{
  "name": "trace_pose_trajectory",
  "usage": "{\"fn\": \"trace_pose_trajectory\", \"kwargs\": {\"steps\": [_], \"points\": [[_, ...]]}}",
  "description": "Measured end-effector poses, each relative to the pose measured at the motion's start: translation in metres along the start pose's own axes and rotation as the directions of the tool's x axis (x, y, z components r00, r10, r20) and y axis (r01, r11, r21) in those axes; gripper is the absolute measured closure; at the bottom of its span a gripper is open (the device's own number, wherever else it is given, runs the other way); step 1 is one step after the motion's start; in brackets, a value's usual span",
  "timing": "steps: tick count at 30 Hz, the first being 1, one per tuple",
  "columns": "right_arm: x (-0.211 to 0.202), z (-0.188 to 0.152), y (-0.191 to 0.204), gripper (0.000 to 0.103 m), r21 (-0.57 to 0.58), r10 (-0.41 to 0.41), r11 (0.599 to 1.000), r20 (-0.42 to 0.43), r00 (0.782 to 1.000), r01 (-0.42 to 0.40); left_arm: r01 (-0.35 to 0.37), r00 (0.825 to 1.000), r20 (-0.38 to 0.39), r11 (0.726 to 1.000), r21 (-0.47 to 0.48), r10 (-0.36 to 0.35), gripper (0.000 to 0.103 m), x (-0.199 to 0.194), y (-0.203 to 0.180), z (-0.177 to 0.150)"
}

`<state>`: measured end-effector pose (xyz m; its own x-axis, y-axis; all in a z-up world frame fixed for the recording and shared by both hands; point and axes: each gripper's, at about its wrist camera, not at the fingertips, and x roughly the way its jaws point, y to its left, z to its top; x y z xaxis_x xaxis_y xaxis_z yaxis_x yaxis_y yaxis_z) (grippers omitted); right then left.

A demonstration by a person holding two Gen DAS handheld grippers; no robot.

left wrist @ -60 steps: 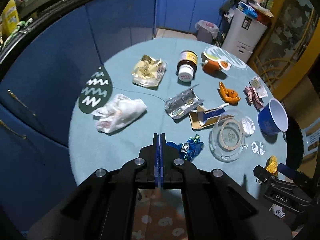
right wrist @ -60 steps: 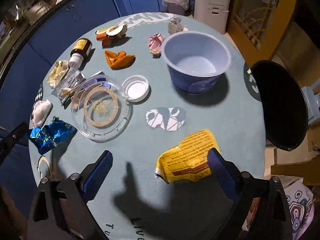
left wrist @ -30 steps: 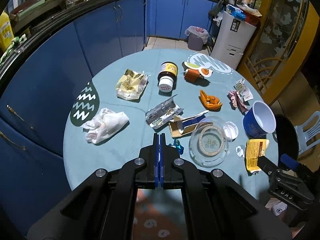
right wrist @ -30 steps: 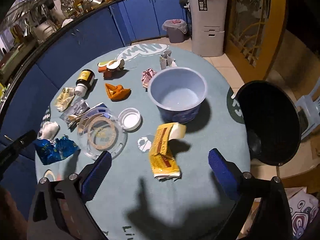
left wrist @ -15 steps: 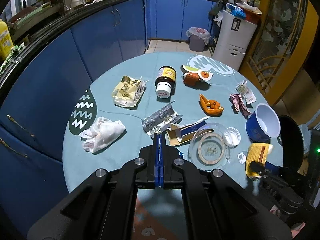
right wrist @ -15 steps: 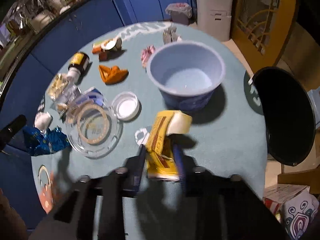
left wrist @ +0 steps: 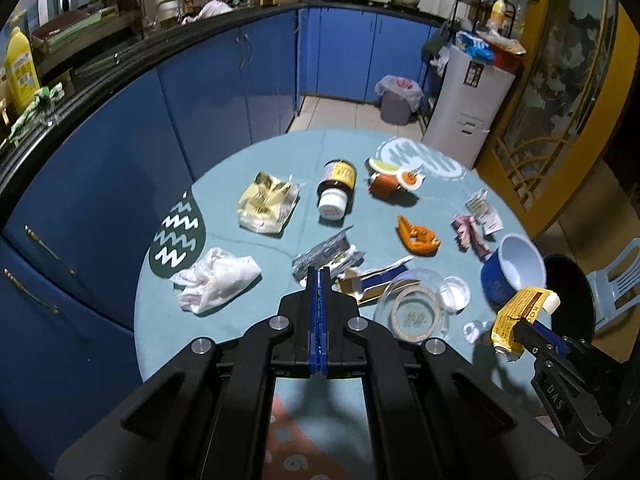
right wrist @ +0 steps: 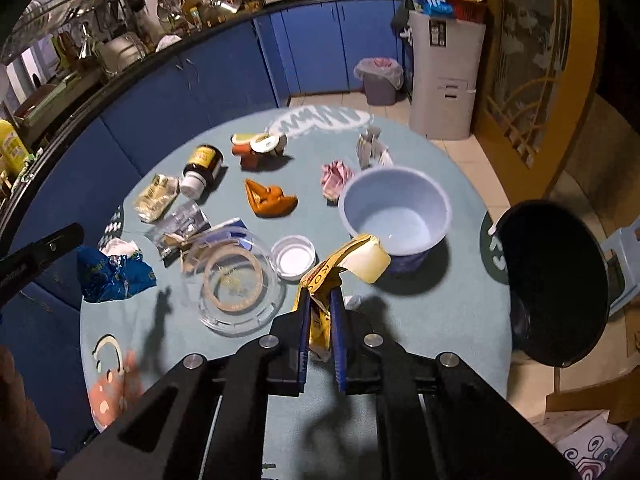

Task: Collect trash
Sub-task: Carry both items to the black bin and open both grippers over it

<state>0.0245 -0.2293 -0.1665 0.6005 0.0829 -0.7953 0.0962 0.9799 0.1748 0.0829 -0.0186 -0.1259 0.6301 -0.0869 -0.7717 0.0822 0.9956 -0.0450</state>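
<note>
My right gripper [right wrist: 320,312] is shut on a yellow snack wrapper [right wrist: 344,264] and holds it above the round teal table [right wrist: 420,320]; both show in the left wrist view, the wrapper [left wrist: 516,316] at the right. My left gripper [left wrist: 318,280] is shut on a crumpled blue foil wrapper [right wrist: 114,274], which hangs from it at the left of the right wrist view; its own fingers hide the wrapper in the left wrist view. A black trash bin [right wrist: 556,280] stands by the table's right edge.
On the table lie a white tissue [left wrist: 216,280], a yellow packet [left wrist: 266,200], a brown bottle [left wrist: 336,188], a silver wrapper [left wrist: 324,256], orange peel [left wrist: 416,236], a clear lid [right wrist: 230,276], a white cap [right wrist: 294,258] and a blue bowl [right wrist: 396,216]. Blue cabinets [left wrist: 200,92] curve behind.
My right gripper closed on the yellow wrapper and lifted it off the table. My left gripper, still shut on the blue wrapper, rose and pulled back from the table.
</note>
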Motion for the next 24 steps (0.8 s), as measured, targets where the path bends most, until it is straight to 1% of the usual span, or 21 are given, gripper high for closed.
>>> {"fn": "trace_pose_trajectory", "kwargs": {"steps": [6,12,19,22,24], "points": [[-0.015,0.004,-0.009,0.093,0.020,-0.005,1.000,0.039,0.999,0.004,0.028,0.999,0.038,0.999,0.024,-0.029,0.102,-0.012,-0.017,0.007],[-0.030,0.011,-0.027,0.093,0.054,-0.008,0.999,0.087,0.996,0.004,0.063,0.995,0.066,0.995,0.078,-0.068,0.102,-0.019,-0.050,0.020],[-0.046,0.019,-0.064,0.093,0.117,-0.047,0.993,0.137,0.989,0.031,0.127,0.985,0.092,0.976,0.177,-0.145,0.102,-0.022,-0.110,0.037],[-0.051,0.023,-0.080,0.093,0.142,-0.070,0.989,0.153,0.986,0.048,0.166,0.978,0.089,0.962,0.217,-0.189,0.102,-0.020,-0.139,0.045],[-0.056,0.027,-0.095,0.093,0.159,-0.100,0.985,0.169,0.981,0.073,0.198,0.971,0.081,0.950,0.243,-0.223,0.102,-0.018,-0.160,0.049]]}}
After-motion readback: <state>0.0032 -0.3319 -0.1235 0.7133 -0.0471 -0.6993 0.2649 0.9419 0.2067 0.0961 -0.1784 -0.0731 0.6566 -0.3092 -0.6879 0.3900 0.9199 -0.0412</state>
